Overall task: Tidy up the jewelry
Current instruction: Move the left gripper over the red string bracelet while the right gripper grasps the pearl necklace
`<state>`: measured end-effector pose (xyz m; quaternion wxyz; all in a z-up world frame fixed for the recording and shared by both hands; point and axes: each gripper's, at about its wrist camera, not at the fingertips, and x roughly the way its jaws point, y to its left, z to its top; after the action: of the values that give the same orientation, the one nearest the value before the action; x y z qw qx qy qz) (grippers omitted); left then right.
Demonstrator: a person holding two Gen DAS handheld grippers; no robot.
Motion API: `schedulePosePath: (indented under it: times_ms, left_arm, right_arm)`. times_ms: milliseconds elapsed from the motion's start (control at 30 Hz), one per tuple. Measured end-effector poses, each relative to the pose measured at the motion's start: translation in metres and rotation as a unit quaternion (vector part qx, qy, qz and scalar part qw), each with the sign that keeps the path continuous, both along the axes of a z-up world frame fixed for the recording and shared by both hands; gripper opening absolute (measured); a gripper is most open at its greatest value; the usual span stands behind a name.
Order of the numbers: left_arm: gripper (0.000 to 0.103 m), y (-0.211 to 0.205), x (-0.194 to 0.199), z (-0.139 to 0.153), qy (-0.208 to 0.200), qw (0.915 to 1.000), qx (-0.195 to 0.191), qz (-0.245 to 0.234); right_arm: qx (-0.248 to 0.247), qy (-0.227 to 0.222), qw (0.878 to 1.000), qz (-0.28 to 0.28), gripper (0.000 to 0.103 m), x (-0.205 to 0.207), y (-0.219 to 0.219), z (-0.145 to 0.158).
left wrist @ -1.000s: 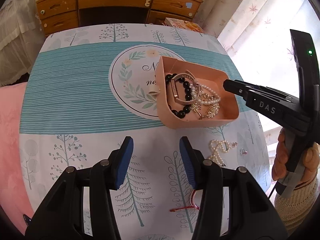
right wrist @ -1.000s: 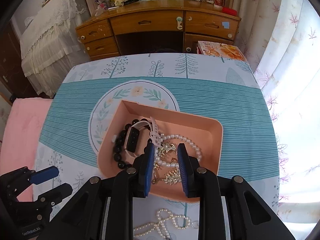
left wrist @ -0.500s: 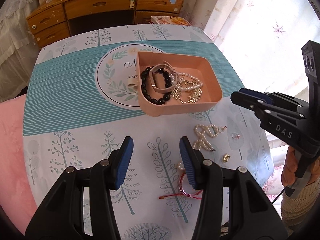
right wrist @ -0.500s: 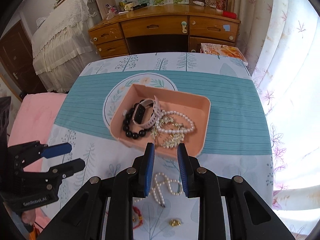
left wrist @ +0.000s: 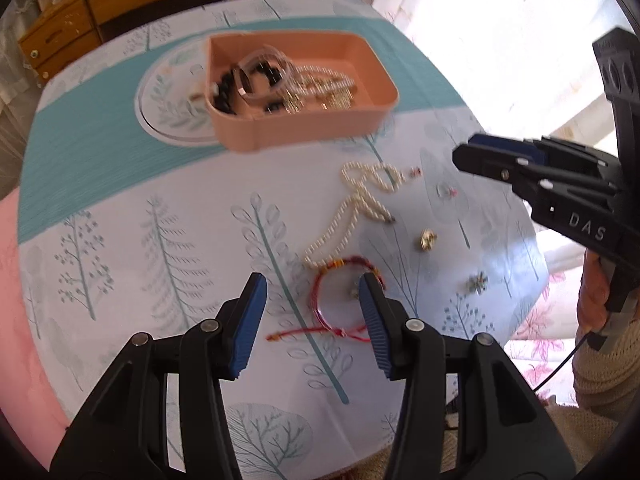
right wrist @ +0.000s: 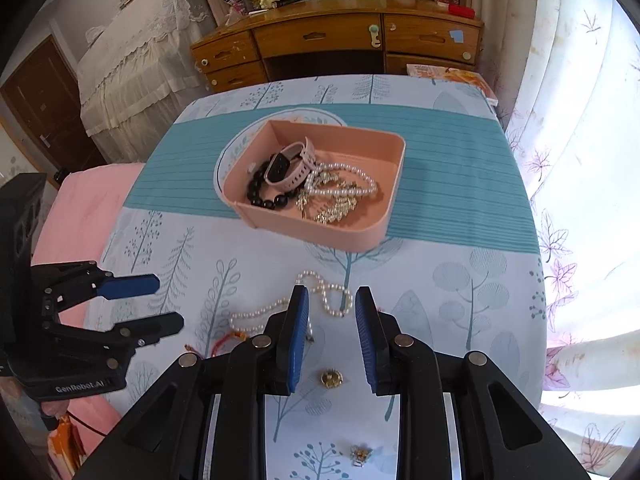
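A pink tray (left wrist: pixel 280 132) (right wrist: pixel 352 236) sits mid-table holding a watch, black beads, pearls and gold pieces. On the cloth near me lie a pearl necklace (left wrist: pixel 356 208) (right wrist: pixel 320 294), a red string bracelet (left wrist: pixel 340 300) (right wrist: pixel 224 342), a gold earring (left wrist: pixel 427 239) (right wrist: pixel 331 378), a small brooch (left wrist: pixel 477 282) (right wrist: pixel 361 453) and a clear-stone ring (left wrist: pixel 446 191). My left gripper (left wrist: pixel 312 316) (right wrist: pixel 156 304) is open and empty, over the red bracelet. My right gripper (right wrist: pixel 331 330) (left wrist: pixel 472 152) is open and empty, above the gold earring and the necklace's end.
The table wears a blue-and-white tree-print cloth (right wrist: pixel 460 184). A wooden dresser (right wrist: pixel 340 44) stands beyond the far edge, a curtain (right wrist: pixel 580 120) on the right, a pink surface (right wrist: pixel 80 208) on the left. A book (right wrist: pixel 448 74) lies at the far right corner.
Both grippers have pulled back toward the near edge of the table, away from the tray. The loose jewellery on the cloth has come into view beneath them. Both stay open.
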<state>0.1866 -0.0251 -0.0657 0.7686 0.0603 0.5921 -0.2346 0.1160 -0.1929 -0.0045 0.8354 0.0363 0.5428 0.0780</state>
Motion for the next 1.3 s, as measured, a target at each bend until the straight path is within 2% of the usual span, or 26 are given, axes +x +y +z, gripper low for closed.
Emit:
schedulePosePath:
  times_ms: [267, 433, 500, 733, 900, 1133, 1300]
  left_arm:
    - [0.045, -0.018, -0.001, -0.028, 0.025, 0.9991, 0.024, 0.023]
    - [0.045, -0.031, 0.003, -0.039, 0.030, 0.9985, 0.044, 0.015]
    - [0.041, -0.035, 0.003, -0.045, 0.032, 0.9977, 0.058, 0.013]
    - [0.036, -0.036, 0.004, -0.047, 0.042, 0.9978, 0.049, 0.016]
    - [0.036, -0.030, 0.006, -0.052, 0.068, 0.9968, 0.034, 0.026]
    - [0.036, -0.013, 0.003, -0.055, 0.083, 0.9959, 0.014, 0.033]
    - [0.036, 0.002, 0.002, -0.059, 0.104, 0.9938, 0.002, 0.039]
  right_arm:
    - [0.011, 0.013, 1.000, 0.017, 0.028, -0.004, -0.003, -0.021]
    - [0.020, 0.019, 0.999, 0.023, 0.028, -0.003, -0.006, -0.030]
    - [0.023, 0.021, 0.999, 0.023, 0.028, -0.002, -0.008, -0.032]
    - [0.038, 0.042, 0.998, 0.023, 0.028, 0.014, -0.016, -0.047]
    - [0.047, 0.061, 0.997, 0.026, 0.028, 0.030, -0.016, -0.063]
    - [0.040, 0.080, 0.994, 0.055, 0.028, 0.052, 0.003, -0.081]
    - [0.054, 0.106, 0.991, 0.060, 0.028, 0.069, 0.017, -0.096]
